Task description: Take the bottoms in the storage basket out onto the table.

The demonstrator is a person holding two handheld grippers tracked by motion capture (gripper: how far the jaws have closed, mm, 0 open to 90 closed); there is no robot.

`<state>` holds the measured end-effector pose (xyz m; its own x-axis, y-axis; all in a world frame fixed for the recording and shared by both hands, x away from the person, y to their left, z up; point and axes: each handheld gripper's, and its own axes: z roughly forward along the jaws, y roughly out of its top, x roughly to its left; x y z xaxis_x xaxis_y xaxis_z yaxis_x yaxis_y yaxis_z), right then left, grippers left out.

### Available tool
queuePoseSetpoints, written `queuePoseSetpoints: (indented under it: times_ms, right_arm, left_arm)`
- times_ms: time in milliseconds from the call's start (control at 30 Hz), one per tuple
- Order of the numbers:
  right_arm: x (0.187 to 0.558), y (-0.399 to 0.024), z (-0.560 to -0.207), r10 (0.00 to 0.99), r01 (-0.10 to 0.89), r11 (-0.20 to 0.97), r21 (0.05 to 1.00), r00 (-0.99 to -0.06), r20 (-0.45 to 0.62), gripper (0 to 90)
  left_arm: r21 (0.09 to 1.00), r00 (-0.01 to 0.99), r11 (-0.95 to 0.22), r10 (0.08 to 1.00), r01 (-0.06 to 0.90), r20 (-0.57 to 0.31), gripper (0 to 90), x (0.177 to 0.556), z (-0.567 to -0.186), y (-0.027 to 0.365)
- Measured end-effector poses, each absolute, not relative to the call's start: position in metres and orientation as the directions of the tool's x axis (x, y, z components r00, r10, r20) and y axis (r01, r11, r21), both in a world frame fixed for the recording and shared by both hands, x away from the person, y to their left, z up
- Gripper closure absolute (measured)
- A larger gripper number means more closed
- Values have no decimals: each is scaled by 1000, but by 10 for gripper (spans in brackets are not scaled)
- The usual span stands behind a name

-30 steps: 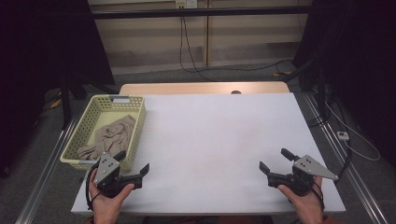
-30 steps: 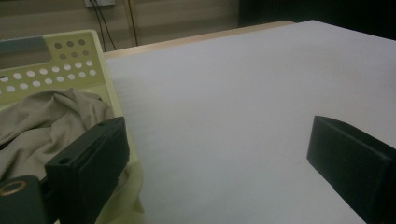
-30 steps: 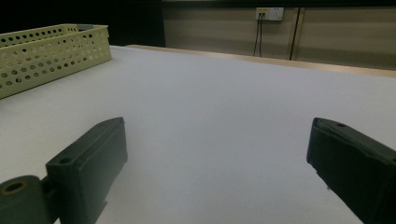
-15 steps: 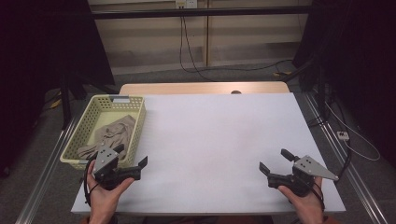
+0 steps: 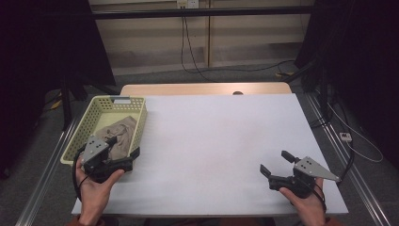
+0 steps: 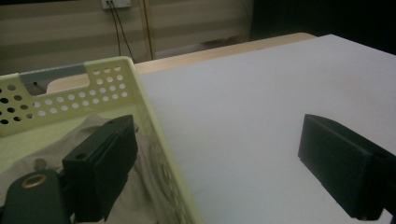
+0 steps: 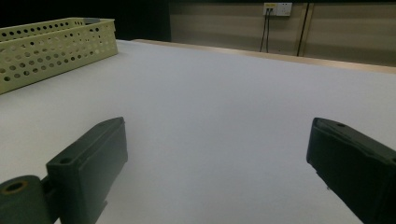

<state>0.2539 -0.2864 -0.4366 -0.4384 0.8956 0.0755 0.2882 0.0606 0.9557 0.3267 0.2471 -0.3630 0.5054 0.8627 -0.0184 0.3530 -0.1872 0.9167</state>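
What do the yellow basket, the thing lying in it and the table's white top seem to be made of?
Basket: likely moulded plastic, pale yellow, matt; its walls carry rows of punched round holes and a cut-out handle.
Cloth: soft beige-grey fabric, perhaps cotton; it lies crumpled in folds.
White top: smooth, matt sheet, board or laminate, I cannot tell which; a light wooden edge shows beyond it.

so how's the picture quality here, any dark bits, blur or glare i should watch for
High view: the white table is evenly lit with no glare, while both sides of the room fall into near black. Left gripper view: dim, and the near jaws of the left claw look soft, with the beige cloth in the yellow basket murky. Right gripper view: dark backdrop, soft near jaws on the right claw.
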Motion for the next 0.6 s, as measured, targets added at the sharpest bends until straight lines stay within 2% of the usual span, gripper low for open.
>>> queuePoseSetpoints:
  times_ms: [33, 267, 400, 600]
  right_arm:
    - [254, -286, -436, 895, 290, 61, 955, -439, 76, 53]
    - [251, -284, -435, 898, 285, 61, 957, -434, 72, 52]
    - [252, -284, -435, 898, 286, 61, 956, -435, 72, 51]
    - [254, -283, -435, 895, 292, 60, 955, -439, 78, 50]
  left_arm:
    - [915, 509, -187, 861, 358, -23, 161, 329, -361, 249]
    - [891, 490, -142, 866, 431, -99, 128, 348, -353, 267]
    - [872, 494, -177, 865, 457, -84, 81, 358, -351, 273]
    - [834, 487, -226, 871, 503, -58, 92, 371, -353, 275]
